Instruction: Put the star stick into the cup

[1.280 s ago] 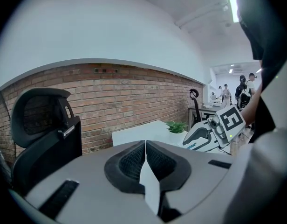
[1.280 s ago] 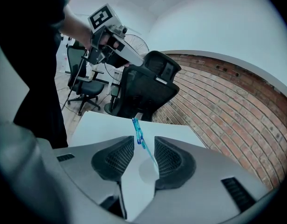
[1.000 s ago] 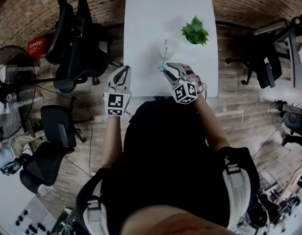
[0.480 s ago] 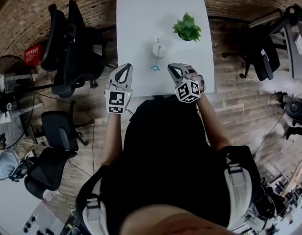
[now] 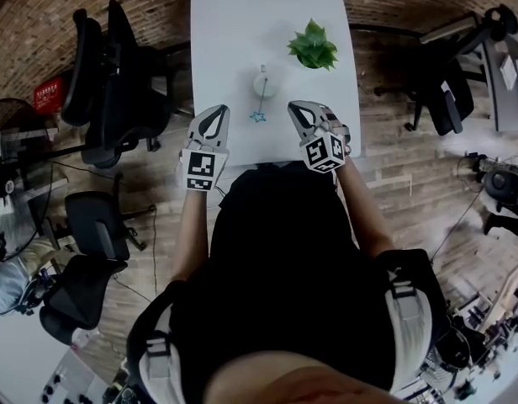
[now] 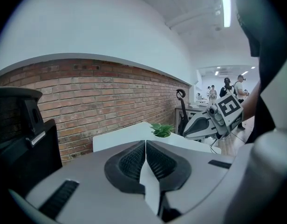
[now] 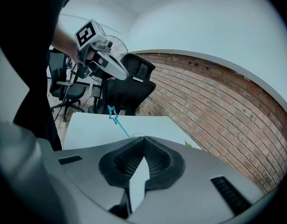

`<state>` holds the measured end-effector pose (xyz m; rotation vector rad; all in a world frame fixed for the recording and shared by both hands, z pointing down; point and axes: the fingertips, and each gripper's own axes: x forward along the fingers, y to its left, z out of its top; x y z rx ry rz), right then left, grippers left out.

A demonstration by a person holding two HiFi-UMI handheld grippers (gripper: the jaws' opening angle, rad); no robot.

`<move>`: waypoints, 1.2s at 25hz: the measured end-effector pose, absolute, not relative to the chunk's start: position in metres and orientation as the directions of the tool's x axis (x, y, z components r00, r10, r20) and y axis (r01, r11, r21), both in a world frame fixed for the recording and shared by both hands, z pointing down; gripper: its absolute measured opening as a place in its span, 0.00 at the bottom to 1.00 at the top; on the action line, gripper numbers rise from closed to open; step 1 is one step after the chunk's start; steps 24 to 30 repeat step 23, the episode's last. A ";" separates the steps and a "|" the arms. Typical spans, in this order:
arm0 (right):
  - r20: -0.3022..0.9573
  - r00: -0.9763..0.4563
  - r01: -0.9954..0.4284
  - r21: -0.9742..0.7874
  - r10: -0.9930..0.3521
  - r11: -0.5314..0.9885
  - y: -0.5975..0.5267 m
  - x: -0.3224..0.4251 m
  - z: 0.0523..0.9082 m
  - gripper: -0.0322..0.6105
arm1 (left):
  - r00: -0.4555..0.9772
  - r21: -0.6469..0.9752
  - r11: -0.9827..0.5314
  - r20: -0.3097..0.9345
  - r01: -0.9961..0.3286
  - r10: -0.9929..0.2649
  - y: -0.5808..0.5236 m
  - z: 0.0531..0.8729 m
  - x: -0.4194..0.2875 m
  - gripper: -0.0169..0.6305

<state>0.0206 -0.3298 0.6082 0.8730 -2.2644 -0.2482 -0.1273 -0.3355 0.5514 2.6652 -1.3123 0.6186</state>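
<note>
- Star stick (image 5: pixel 258 115) looks seated in the cup (image 5: pixel 265 83). The shaft comes out of it and leans toward the near edge of the table (image 5: pixel 225 23), with the star end hanging out. My read: task is done.
- Cup sits about mid-table. The plant (image 5: pixel 312 47) is beyond it, toward the right edge.
- Left gripper (image 5: pixel 215 114): jaws together, nothing between them. Right gripper (image 5: pixel 298 110): same, pads meeting, empty.
- Both sit at the near edge, one on each side of the star and clear of it, so nothing there can nudge a leaning stick. The tilt is probably just a long stick in a short cup.
- Head view is the only one that shows the cup body and how both tools are spaced from it.
- Right gripper view shows the star side-on against the chair (image 7: pixel 134 78), with the shaft dropping behind that gripper's own jaws. The cup is mostly hidden there.
- Left gripper view shows no stick or cup, likely hidden behind its own jaws. It does show the plant and the right gripper side-on.
</note>
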 end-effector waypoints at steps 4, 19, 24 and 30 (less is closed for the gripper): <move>0.536 -0.528 -0.529 0.399 -0.659 0.749 -0.333 0.027 0.605 0.05 | 0.556 -0.076 -0.632 0.404 -0.771 -0.726 -0.338 0.553 -0.121 0.06; 0.525 -0.474 -0.588 0.408 -0.707 0.698 -0.335 0.046 0.601 0.05 | 0.566 -0.084 -0.651 0.419 -0.755 -0.710 -0.343 0.563 -0.119 0.06; 0.524 -0.468 -0.595 0.409 -0.712 0.692 -0.335 0.049 0.599 0.05 | 0.563 -0.084 -0.650 0.426 -0.755 -0.708 -0.341 0.565 -0.120 0.06; 0.524 -0.468 -0.595 0.409 -0.712 0.692 -0.335 0.049 0.599 0.05 | 0.563 -0.084 -0.650 0.426 -0.755 -0.708 -0.341 0.565 -0.120 0.06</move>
